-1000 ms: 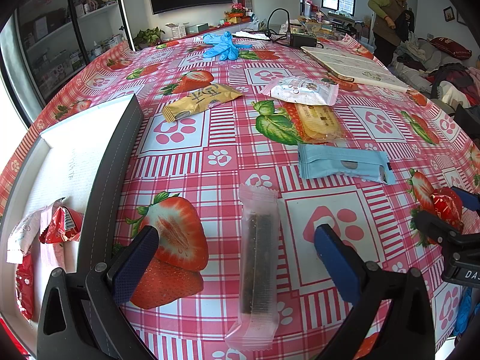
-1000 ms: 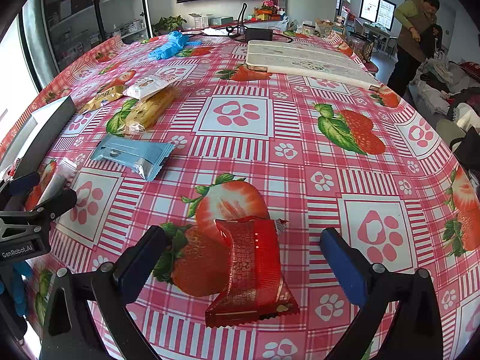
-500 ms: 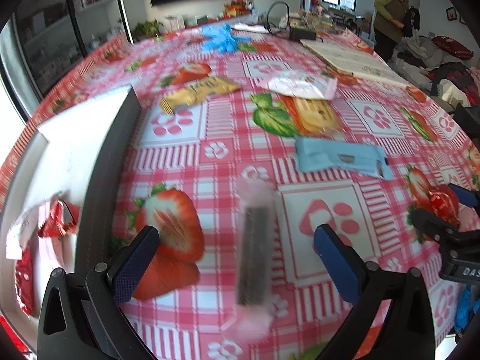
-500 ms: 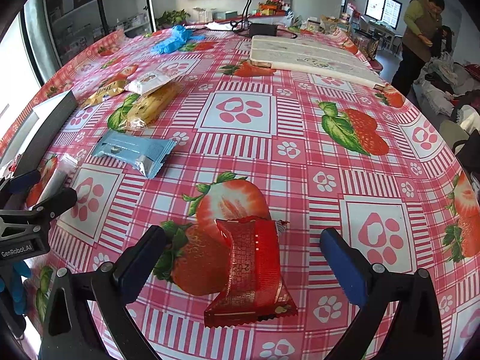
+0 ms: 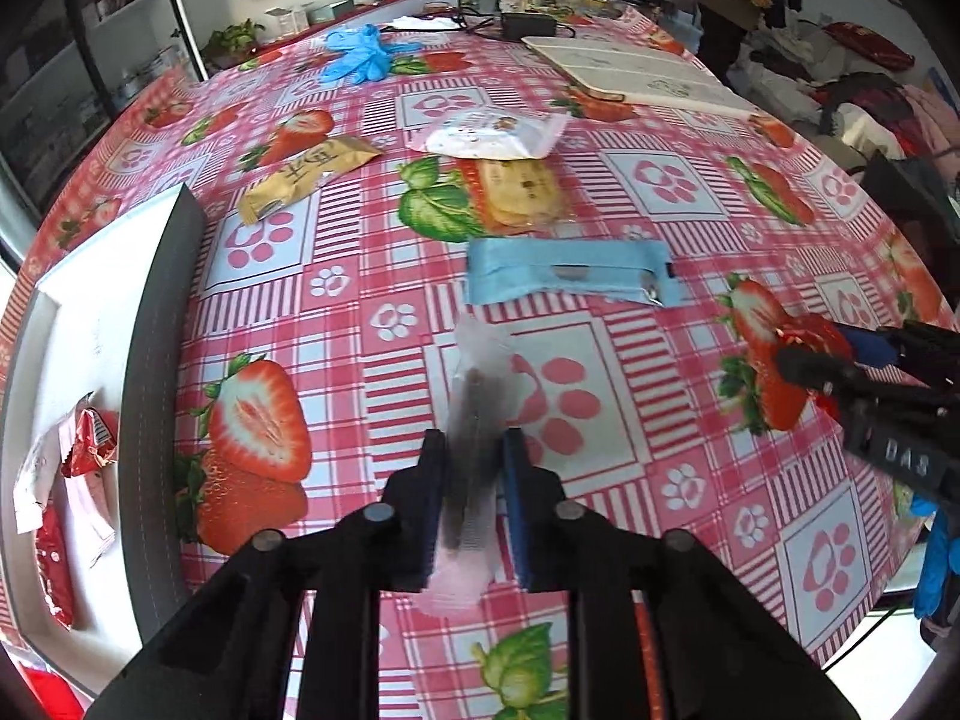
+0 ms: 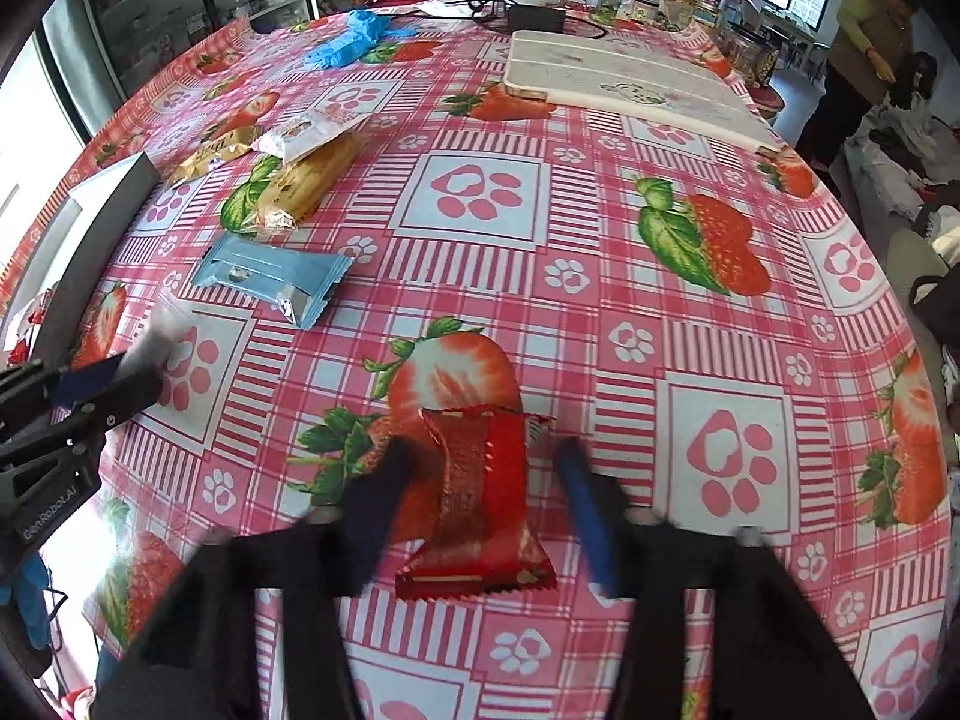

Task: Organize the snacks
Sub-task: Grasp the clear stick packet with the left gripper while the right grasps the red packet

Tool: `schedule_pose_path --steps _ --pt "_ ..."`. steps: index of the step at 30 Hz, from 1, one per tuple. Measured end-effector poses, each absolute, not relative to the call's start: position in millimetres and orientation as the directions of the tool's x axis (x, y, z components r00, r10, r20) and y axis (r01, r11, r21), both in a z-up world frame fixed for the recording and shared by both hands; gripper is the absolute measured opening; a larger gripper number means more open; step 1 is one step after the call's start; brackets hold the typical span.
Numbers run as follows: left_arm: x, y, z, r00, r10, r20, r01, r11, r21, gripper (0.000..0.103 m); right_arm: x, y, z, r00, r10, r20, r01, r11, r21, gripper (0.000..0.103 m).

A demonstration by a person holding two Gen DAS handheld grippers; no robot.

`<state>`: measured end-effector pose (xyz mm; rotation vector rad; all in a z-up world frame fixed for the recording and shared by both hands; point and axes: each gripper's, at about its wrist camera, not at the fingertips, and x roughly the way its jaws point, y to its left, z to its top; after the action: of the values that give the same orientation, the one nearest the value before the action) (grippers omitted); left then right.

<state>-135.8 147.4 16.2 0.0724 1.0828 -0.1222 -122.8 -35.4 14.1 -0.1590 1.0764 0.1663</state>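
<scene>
My left gripper (image 5: 474,468) is shut on a long clear-wrapped dark snack bar (image 5: 474,420) that lies on the strawberry tablecloth. My right gripper (image 6: 483,480) is partly closed around a red snack packet (image 6: 480,498); its blurred pads stand a little off the packet's sides. A white box with a dark wall (image 5: 156,360) sits at the left and holds red and white packets (image 5: 84,438). A blue packet (image 5: 570,279), a cracker pack (image 5: 516,192), a white pouch (image 5: 486,135) and a gold packet (image 5: 306,177) lie further out.
Blue gloves (image 5: 360,54) and a white board (image 6: 624,75) lie at the far side of the table. A person (image 6: 864,30) stands beyond the right edge. The table's near edge runs just below both grippers.
My left gripper has closed from wide open onto the clear-wrapped bar. My right gripper's jaws have moved in from wide open toward the red packet.
</scene>
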Motion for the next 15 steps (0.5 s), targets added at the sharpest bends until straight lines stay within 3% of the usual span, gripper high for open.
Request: schedule_pose_path --steps 2,9,15 --pt "-137 149 17 0.455 -0.091 -0.886 0.132 0.991 -0.033 0.018 -124 -40 15 0.459 0.077 -0.885 -0.203 0.979 -0.021 0.030" --pt "-155 169 32 0.472 -0.164 -0.866 0.119 0.985 -0.121 0.017 -133 -54 19 0.422 0.216 -0.881 -0.168 0.973 0.158 0.030" --pt "-164 186 55 0.508 -0.180 -0.842 0.105 0.983 -0.147 0.017 -139 -50 30 0.422 0.276 -0.864 -0.176 0.959 0.220 0.030"
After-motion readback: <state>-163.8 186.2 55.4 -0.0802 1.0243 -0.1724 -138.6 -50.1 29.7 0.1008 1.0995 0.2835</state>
